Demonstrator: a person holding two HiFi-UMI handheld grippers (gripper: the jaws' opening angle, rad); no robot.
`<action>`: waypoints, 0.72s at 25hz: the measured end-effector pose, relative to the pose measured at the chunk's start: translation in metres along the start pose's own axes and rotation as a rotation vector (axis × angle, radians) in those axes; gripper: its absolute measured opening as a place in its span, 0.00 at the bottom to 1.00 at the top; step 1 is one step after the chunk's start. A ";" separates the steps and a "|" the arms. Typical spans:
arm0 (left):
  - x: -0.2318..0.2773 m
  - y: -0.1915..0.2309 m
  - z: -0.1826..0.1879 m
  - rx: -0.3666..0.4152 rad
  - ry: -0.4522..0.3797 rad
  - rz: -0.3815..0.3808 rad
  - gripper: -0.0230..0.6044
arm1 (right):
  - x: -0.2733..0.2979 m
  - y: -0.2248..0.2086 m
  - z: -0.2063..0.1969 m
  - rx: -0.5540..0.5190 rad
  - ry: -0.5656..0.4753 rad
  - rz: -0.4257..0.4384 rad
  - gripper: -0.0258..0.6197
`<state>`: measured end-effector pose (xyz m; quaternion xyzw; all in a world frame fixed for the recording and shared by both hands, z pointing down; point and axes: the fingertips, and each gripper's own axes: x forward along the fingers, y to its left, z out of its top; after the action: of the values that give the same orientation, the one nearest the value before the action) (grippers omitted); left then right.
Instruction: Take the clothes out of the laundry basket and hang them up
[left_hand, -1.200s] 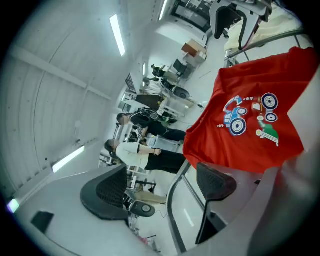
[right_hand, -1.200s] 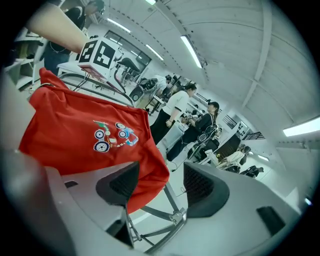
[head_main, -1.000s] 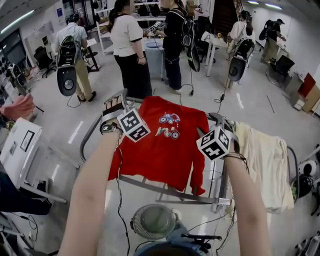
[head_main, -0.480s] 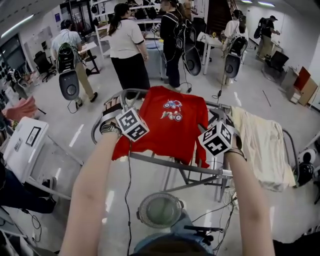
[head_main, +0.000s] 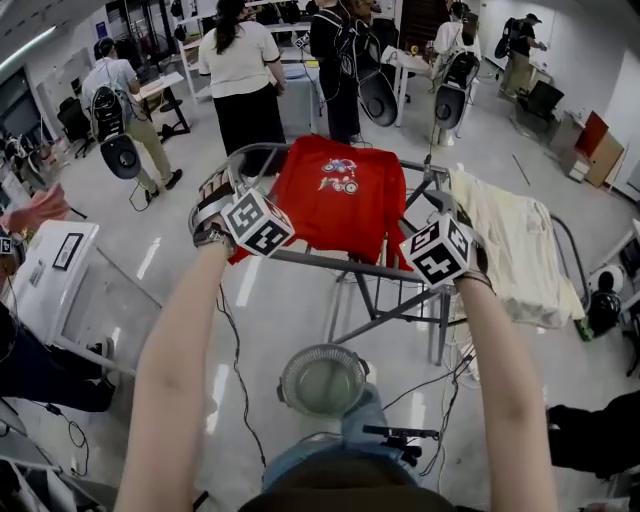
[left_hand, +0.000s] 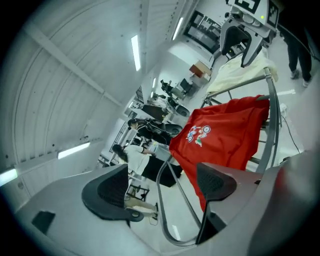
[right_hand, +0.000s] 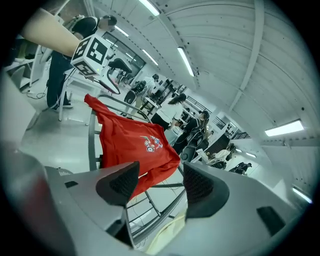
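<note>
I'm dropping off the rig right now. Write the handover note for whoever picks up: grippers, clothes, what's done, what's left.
Left gripper: jaws apart, nothing between them.
Right gripper: jaws apart, also empty.
The red shirt lies draped over the drying rack; neither gripper holds it. A cream cloth hangs on the rack's right side.
Done: those two pieces are on the rack.
Left: the round basket sits on the floor by the person's feet. I cannot tell whether clothes remain in it, so check it and hang whatever is there.
</note>
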<state>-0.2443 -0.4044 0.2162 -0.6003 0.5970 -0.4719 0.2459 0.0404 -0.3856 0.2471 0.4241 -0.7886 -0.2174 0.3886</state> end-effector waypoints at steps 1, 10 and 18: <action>-0.009 -0.003 -0.001 -0.019 -0.006 -0.003 0.70 | -0.009 0.003 -0.001 0.004 -0.003 -0.007 0.44; -0.094 -0.034 -0.006 -0.153 -0.106 -0.054 0.70 | -0.098 0.052 -0.028 0.115 0.022 -0.026 0.44; -0.148 -0.052 0.009 -0.356 -0.248 -0.160 0.70 | -0.154 0.066 -0.048 0.236 0.004 -0.055 0.44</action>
<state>-0.1879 -0.2576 0.2168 -0.7332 0.5864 -0.2996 0.1695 0.0980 -0.2209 0.2544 0.4887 -0.7960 -0.1327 0.3316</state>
